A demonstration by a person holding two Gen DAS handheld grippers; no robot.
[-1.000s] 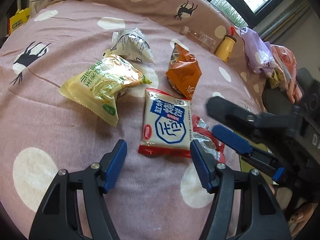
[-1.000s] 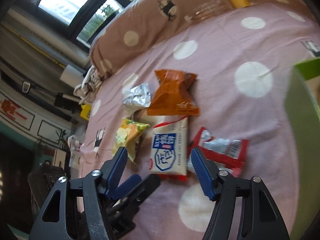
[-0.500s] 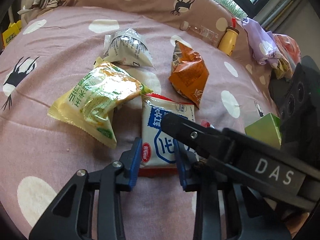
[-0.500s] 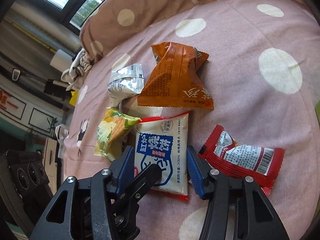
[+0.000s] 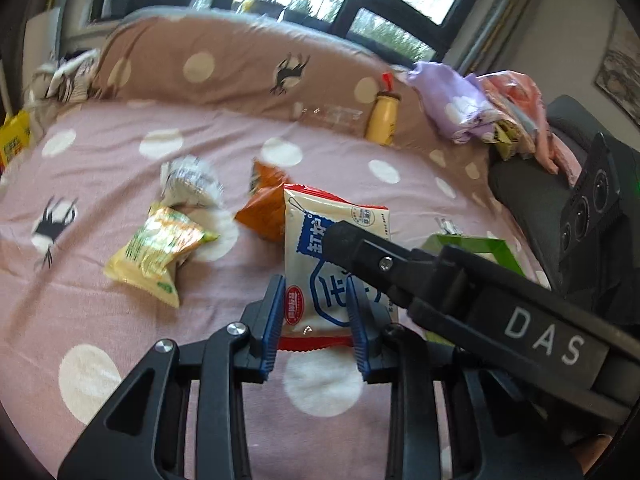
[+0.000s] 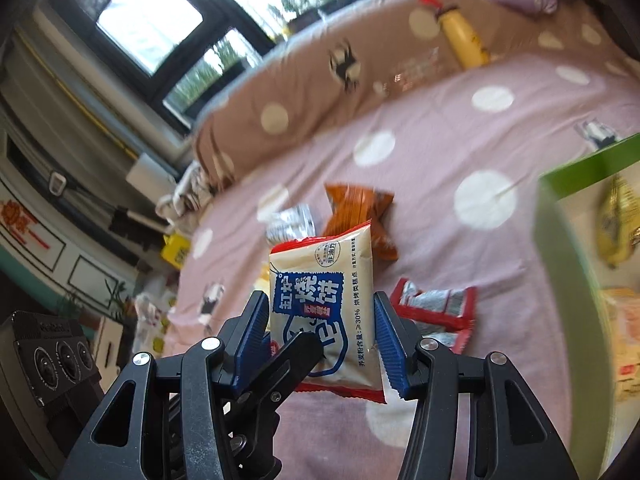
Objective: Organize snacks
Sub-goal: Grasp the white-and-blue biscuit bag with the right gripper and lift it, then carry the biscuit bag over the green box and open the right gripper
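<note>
Lifting the white packet [image 6: 324, 312] off the bed [image 5: 120, 344], both tools [image 5: 312, 316] [image 6: 320, 340] pinching it; the green box [image 6: 560, 240] comes next.

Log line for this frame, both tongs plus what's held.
left tongs: shut on biscuit packet | right tongs: shut on same packet | packet: off bedspread | green box: at right, not reached
</note>
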